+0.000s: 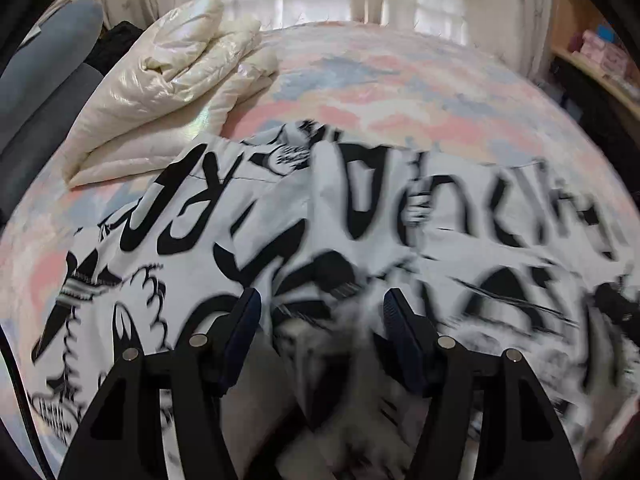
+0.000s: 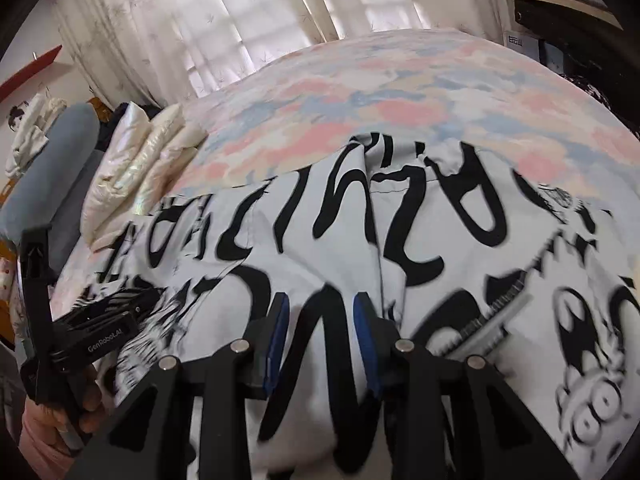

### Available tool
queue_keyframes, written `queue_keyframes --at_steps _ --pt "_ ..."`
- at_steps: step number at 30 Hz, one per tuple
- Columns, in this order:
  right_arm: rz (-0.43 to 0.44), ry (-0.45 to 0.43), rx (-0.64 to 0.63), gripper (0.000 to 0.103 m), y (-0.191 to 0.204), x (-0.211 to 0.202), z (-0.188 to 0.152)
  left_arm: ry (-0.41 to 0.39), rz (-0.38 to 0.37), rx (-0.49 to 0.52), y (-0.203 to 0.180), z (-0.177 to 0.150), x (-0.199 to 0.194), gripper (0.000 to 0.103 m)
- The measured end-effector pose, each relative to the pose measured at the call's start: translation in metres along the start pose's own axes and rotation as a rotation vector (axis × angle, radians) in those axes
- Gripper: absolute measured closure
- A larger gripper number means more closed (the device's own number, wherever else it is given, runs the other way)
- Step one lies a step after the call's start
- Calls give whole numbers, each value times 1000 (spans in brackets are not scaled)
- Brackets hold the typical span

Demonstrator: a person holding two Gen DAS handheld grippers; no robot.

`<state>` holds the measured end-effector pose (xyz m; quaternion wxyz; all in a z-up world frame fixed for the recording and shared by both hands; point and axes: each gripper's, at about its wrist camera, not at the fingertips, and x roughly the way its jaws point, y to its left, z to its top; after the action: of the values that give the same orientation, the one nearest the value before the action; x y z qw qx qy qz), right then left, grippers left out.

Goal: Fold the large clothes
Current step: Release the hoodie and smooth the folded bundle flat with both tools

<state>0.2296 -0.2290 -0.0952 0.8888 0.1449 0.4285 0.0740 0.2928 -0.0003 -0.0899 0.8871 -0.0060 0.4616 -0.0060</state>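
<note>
A large white garment with bold black graffiti print (image 1: 304,216) lies spread and rumpled on the bed, near its front. It also fills the lower half of the right wrist view (image 2: 360,232). My left gripper (image 1: 320,304) is open, its dark blue pads wide apart just above a blurred bunch of the cloth. My right gripper (image 2: 320,308) is open, pads apart over the garment, with cloth showing between them. The left gripper's body (image 2: 92,332) and the hand holding it show at the left of the right wrist view.
The bed has a pastel pink and blue cover (image 1: 400,92). A folded cream puffer jacket (image 1: 168,92) lies at the bed's far left. Grey bolsters (image 1: 48,80) sit beyond it. Curtains hang behind the bed; wooden shelves (image 1: 592,52) stand at the right.
</note>
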Motion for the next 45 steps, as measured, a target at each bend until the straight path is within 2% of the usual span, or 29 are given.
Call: queue_keyframes --at_steps 3,6,8,11,14,17,26,34,40,42,45 --pt "70 -16 8 70 12 -15 -5 -27 -31 10 -12 -9 -24 40" --pt "125 0 -32 70 37 -14 -16 -1 -32 42 -24 -26 -28 40" --pt "116 45 -50 70 45 0 -27 26 -5 55 -27 -40 -23 40" --pt "58 88 -86 69 43 17 -48 54 17 46 -20 -58 -12 30" --pt "66 83 -73 70 32 7 -62 70 -16 7 -12 -61 -17 29" --pt "66 97 -46 70 24 -6 -66 69 -8 0 -12 -64 -30 29" --pt "72 73 4 70 37 -63 -81 -36 21 15 -7 -82 -118 29" --pt "95 14 -32 70 64 -113 -94 -78 8 -72 29 -96 -178 29" --pt "97 -11 -56 70 82 -138 -98 -126 4 -89 49 -106 -209 20" --pt "103 -18 -57 70 86 -143 -99 -139 3 -90 57 -110 -217 12" --pt "107 -24 -67 67 91 -147 -101 -145 1 -92 69 -115 -223 9"
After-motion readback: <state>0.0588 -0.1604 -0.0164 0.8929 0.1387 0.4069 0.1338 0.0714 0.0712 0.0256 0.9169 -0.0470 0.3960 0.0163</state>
